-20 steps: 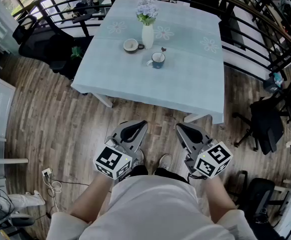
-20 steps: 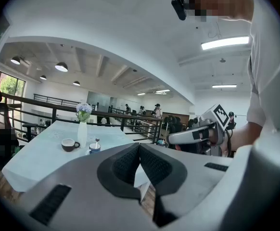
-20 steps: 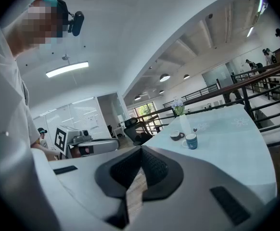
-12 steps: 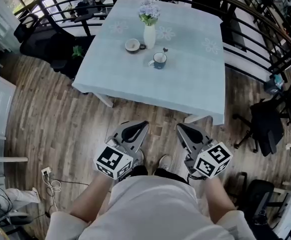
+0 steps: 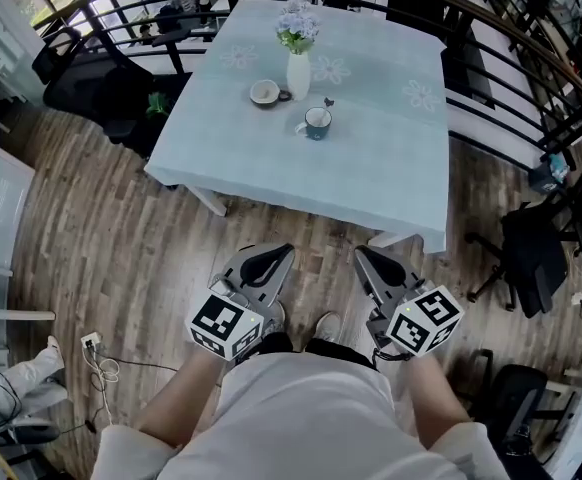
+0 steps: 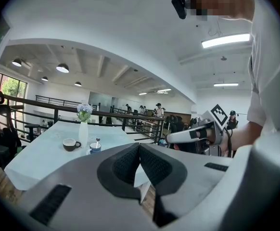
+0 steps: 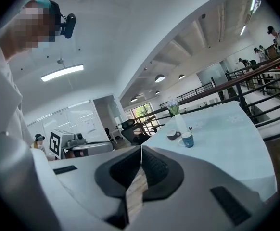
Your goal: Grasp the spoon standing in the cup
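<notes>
A blue cup [image 5: 316,122] stands on the pale blue table [image 5: 371,158], with a spoon [image 5: 327,103] upright in it. The same cup [image 6: 95,147] [image 7: 187,139] shows small and far in both gripper views. My left gripper [image 5: 282,250] and right gripper [image 5: 360,253] hang side by side over the wooden floor, well short of the table's near edge. Both are shut with nothing between the jaws.
A white vase of flowers [image 5: 297,60] and a dark-lined cup [image 5: 265,92] stand just beyond the blue cup. Black chairs [image 5: 91,83] stand left of the table, another black chair [image 5: 534,248] at the right. Railings [image 5: 531,53] curve behind. A cable and plug [image 5: 96,353] lie on the floor.
The view has shifted slightly. Both grippers stay shut in about the same place. A foot has come into view at the lower left.
</notes>
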Demonstrator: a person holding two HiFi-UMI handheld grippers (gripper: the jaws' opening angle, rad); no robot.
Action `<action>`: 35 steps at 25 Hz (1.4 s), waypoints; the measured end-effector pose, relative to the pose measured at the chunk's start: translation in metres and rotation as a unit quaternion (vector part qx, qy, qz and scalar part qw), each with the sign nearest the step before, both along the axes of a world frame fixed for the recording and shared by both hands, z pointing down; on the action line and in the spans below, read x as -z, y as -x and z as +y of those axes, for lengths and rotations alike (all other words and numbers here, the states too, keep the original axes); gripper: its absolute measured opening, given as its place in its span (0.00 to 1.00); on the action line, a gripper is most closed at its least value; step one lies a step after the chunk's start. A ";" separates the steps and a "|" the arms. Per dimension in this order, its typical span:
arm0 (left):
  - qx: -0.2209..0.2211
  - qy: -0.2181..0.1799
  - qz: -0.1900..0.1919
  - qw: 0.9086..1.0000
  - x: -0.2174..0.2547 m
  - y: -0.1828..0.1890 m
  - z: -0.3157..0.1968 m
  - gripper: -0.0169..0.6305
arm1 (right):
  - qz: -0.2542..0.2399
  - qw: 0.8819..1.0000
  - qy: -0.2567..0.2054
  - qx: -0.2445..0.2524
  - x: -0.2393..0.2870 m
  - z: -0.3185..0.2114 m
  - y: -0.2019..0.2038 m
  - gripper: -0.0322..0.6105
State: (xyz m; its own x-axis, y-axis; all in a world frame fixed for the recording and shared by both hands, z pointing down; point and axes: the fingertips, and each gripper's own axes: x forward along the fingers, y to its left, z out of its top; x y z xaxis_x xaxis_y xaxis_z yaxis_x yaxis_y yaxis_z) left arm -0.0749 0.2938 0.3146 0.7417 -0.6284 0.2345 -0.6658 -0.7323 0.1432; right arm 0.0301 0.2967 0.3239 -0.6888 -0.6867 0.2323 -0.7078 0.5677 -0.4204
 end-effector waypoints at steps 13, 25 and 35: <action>0.024 -0.007 -0.005 1.000 -0.002 -0.049 0.019 0.06 | -0.017 0.999 -0.018 0.034 0.006 0.017 -0.042 0.08; 0.030 -0.009 -0.011 0.999 -0.006 -0.077 0.019 0.06 | -0.018 0.999 -0.027 0.044 0.004 0.015 -0.067 0.08; 0.029 -0.011 -0.012 0.999 -0.017 -0.078 -0.008 0.06 | -0.016 0.999 -0.026 0.040 -0.011 -0.012 -0.070 0.08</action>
